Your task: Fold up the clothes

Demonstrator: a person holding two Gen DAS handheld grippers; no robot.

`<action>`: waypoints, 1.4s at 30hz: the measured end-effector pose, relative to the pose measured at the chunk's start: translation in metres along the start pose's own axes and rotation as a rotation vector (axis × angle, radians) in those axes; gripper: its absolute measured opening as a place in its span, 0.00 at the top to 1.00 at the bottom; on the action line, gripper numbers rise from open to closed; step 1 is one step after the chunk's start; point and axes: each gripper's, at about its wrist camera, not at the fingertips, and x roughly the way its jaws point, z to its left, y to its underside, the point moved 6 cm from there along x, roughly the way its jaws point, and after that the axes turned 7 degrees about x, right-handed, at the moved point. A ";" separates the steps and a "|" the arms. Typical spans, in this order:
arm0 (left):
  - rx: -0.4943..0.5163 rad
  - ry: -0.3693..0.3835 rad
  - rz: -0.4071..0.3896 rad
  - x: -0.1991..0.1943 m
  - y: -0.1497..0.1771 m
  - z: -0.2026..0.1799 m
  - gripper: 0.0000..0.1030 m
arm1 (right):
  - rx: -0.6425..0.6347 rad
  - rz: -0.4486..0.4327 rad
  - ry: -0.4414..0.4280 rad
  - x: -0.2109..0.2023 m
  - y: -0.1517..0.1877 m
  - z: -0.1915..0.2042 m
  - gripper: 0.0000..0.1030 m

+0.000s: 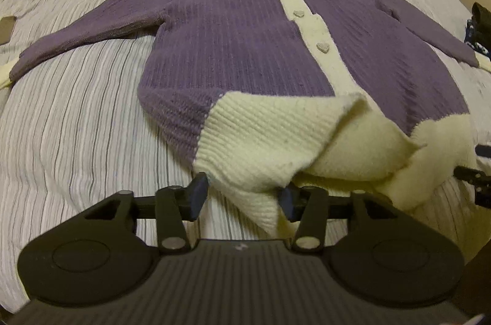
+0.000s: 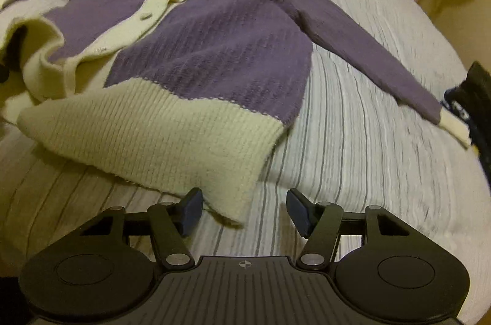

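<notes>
Purple cardigan (image 1: 245, 42), three heart buttons (image 1: 322, 46), two grippers (image 2: 245, 208) gaping.

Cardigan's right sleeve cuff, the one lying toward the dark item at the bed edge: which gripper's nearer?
Right. The right gripper sits open at the cream hem corner on that cuff's side; the left gripper is at the opposite hem corner.

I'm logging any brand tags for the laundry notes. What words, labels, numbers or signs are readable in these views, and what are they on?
No readable words or numbers anywhere.
A small crosshair mark, not text, sits on the right hand-held gripper body.
A faint, blurred mark on the left hand-held gripper body is unreadable.
The cardigan shows no visible label.
</notes>
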 end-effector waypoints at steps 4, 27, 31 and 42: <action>-0.029 0.020 -0.046 -0.012 -0.007 0.009 0.91 | 0.122 -0.007 -0.186 -0.010 -0.013 -0.006 0.93; 0.170 0.075 0.079 -0.057 0.050 0.032 0.81 | 0.382 0.237 -0.241 -0.023 -0.037 -0.041 0.33; 0.051 0.074 -0.040 -0.034 0.014 0.023 0.81 | 0.365 0.139 -0.240 -0.025 -0.057 -0.040 0.33; 0.043 0.093 0.063 -0.003 0.005 0.017 0.81 | 0.235 0.287 -0.169 0.015 -0.050 -0.037 0.38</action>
